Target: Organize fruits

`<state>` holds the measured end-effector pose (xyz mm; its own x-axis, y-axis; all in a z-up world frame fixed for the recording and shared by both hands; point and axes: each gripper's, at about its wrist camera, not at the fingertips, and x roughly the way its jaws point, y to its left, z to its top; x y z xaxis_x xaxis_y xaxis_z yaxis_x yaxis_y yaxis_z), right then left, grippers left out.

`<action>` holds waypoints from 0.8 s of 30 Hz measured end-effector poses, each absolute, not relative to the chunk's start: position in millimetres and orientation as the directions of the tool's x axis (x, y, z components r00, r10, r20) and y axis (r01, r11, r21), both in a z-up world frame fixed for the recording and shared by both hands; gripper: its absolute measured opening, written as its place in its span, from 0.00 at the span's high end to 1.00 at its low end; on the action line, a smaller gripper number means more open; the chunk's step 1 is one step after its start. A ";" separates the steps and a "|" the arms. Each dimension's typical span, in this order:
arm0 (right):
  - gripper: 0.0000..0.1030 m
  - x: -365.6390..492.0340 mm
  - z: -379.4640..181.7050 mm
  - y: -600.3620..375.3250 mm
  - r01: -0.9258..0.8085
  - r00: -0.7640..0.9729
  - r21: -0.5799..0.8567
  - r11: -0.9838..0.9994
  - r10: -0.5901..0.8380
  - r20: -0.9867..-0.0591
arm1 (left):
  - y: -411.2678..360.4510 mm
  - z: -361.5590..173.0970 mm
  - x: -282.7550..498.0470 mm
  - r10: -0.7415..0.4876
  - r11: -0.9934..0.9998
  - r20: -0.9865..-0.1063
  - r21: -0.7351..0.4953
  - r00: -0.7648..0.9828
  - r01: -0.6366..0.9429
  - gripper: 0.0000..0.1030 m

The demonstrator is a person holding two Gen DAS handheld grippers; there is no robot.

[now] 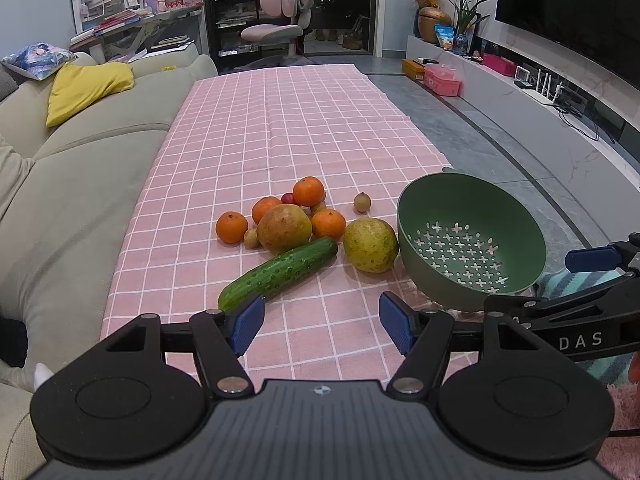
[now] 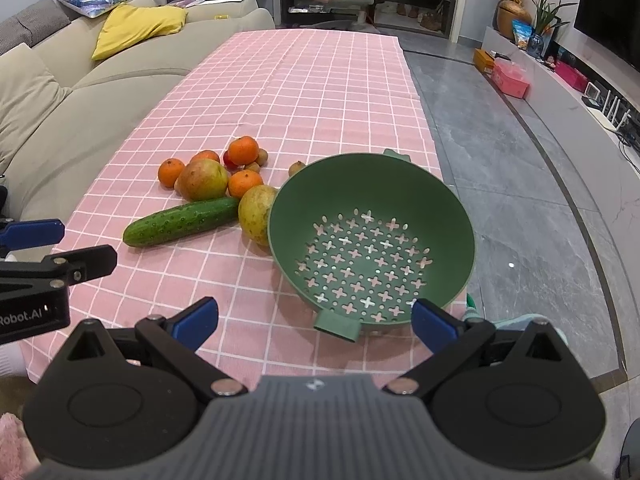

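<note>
Where fruit clusters, a cucumber (image 1: 279,274) lies nearest the left gripper (image 1: 322,325).

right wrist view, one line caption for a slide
Open right gripper hovers before an empty green colander beside a cucumber and piled fruit.

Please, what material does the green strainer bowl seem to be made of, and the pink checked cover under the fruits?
The green strainer bowl looks like moulded plastic with a matte finish: even colour, thin rim, clean cross-shaped holes. The pink checked cover looks like thin fabric or perhaps coated cloth: fold creases run across it and its edge drapes. The pictures cannot settle which.
</note>
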<state>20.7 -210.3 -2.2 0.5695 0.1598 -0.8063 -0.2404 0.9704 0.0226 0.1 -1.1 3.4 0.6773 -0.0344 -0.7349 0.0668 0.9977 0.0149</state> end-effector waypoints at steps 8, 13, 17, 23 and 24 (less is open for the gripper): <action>0.04 21.2 -2.2 -210.8 -0.235 0.567 0.024 0.972 0.157 -0.809 | -1.1 3.2 0.1 -0.034 0.998 -0.735 0.015 0.677 0.066 0.25; 0.04 21.7 -2.8 -211.2 -0.235 0.565 0.024 0.972 0.157 -0.810 | -1.0 3.3 0.2 -0.034 0.998 -0.736 0.015 0.677 0.067 0.25; 0.04 22.0 -3.1 -211.0 -0.235 0.564 0.024 0.972 0.156 -0.811 | -0.2 3.4 -0.2 -0.032 0.998 -0.736 0.016 0.676 0.065 0.25; 0.04 22.1 -3.7 -211.7 -0.232 0.562 0.025 0.972 0.155 -0.812 | -0.4 3.1 0.0 -0.032 0.998 -0.737 0.017 0.675 0.066 0.25; 0.04 22.1 -3.8 -211.9 -0.232 0.562 0.026 0.972 0.155 -0.812 | -0.5 3.0 0.0 -0.033 0.998 -0.737 0.017 0.675 0.066 0.25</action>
